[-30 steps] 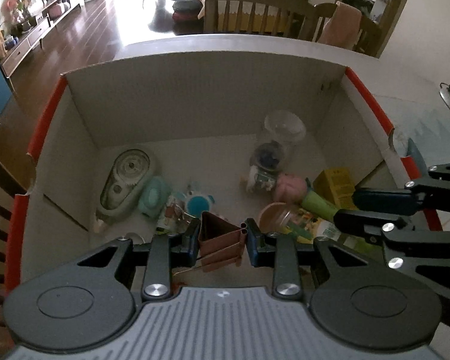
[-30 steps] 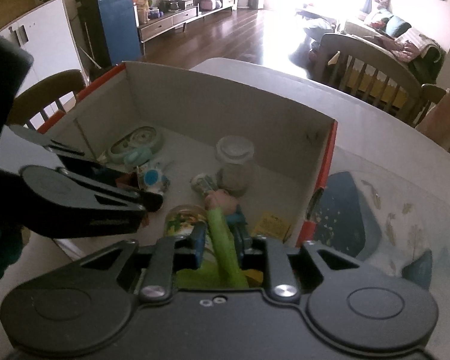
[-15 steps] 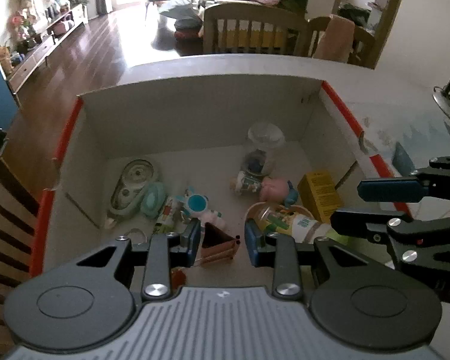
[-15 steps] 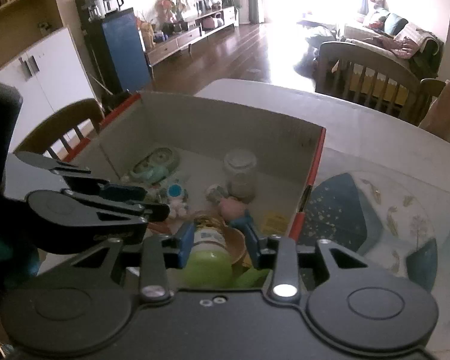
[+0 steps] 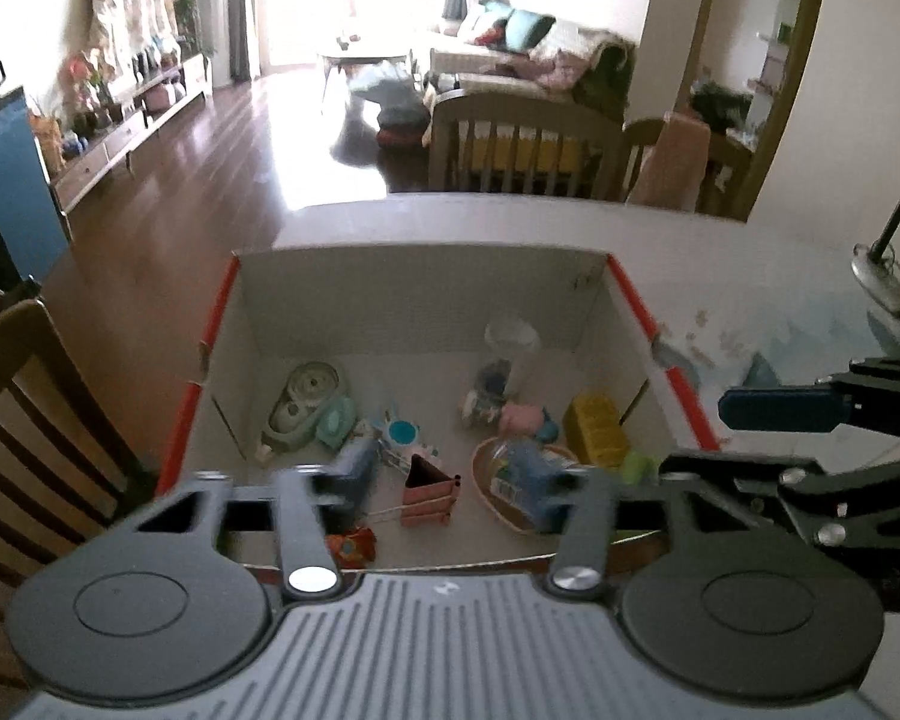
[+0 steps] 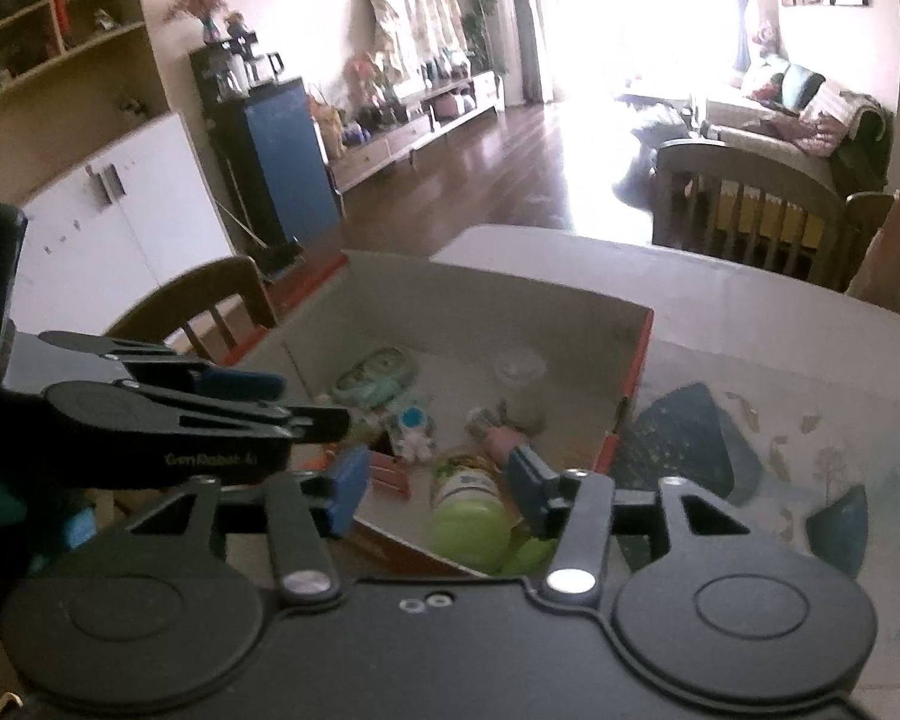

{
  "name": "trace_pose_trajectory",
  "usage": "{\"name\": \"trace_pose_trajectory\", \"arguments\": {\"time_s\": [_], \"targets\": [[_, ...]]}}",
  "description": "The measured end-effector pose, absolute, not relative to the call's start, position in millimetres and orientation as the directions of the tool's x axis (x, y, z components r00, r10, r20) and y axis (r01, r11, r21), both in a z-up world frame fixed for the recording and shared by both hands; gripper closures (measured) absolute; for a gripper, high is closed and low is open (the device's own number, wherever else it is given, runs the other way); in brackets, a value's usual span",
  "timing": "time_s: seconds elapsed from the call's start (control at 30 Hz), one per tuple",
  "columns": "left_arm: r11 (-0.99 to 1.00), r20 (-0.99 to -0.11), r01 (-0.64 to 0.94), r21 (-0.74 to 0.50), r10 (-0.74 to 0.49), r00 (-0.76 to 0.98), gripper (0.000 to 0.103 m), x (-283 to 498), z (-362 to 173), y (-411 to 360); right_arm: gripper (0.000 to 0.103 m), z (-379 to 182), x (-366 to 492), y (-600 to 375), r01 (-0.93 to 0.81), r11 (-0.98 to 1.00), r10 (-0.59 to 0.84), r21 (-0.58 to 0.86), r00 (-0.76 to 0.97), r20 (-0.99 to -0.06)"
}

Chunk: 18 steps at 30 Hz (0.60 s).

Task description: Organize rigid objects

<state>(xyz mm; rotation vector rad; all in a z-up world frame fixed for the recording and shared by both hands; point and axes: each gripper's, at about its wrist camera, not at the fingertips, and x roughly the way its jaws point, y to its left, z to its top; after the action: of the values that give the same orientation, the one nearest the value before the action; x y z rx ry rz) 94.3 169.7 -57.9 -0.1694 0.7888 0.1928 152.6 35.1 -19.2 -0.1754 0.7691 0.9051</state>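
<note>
A white cardboard box with red edges holds several small items. A brown binder clip lies on its floor, below and clear of my left gripper, whose jaws are opening with nothing between the pads. A green-capped bottle lies at the box's near right side. My right gripper hovers above the bottle, its jaws opening and not touching it.
Also in the box are a correction tape dispenser, a clear jar, a pink toy and a yellow carton. The box sits on a pale table with wooden chairs around it.
My left gripper let go of the binder clip and my right let go of the green bottle. Both jaws widened, and both grippers rose and drew back from the box.
</note>
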Motion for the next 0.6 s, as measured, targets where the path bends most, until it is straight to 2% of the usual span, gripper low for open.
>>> {"name": "trace_pose_trajectory", "arguments": {"time_s": [0.2, 0.23, 0.33, 0.5, 0.6], "targets": [[0.973, -0.672, -0.226, -0.053, 0.133, 0.728, 0.032, 70, -38, 159, 0.033, -4, 133, 17, -0.779, 0.603, 0.685, 0.173, 0.393, -0.614], [0.972, -0.667, -0.228, -0.059, 0.131, 0.733, 0.028, 66, -36, 158, 0.027, -2, 131, 14, -0.781, 0.600, 0.690, 0.174, 0.396, -0.606], [0.968, -0.649, -0.238, -0.075, 0.134, 0.749, 0.020, 57, -31, 154, 0.022, 3, 124, 7, -0.785, 0.594, 0.705, 0.174, 0.405, -0.582], [0.963, -0.635, -0.254, -0.089, 0.142, 0.760, 0.017, 43, -26, 151, 0.015, 7, 117, 0, -0.783, 0.598, 0.714, 0.170, 0.424, -0.558], [0.959, -0.629, -0.263, -0.103, 0.143, 0.765, 0.015, 35, -25, 151, 0.007, 7, 113, -5, -0.768, 0.615, 0.713, 0.176, 0.448, -0.539]]}}
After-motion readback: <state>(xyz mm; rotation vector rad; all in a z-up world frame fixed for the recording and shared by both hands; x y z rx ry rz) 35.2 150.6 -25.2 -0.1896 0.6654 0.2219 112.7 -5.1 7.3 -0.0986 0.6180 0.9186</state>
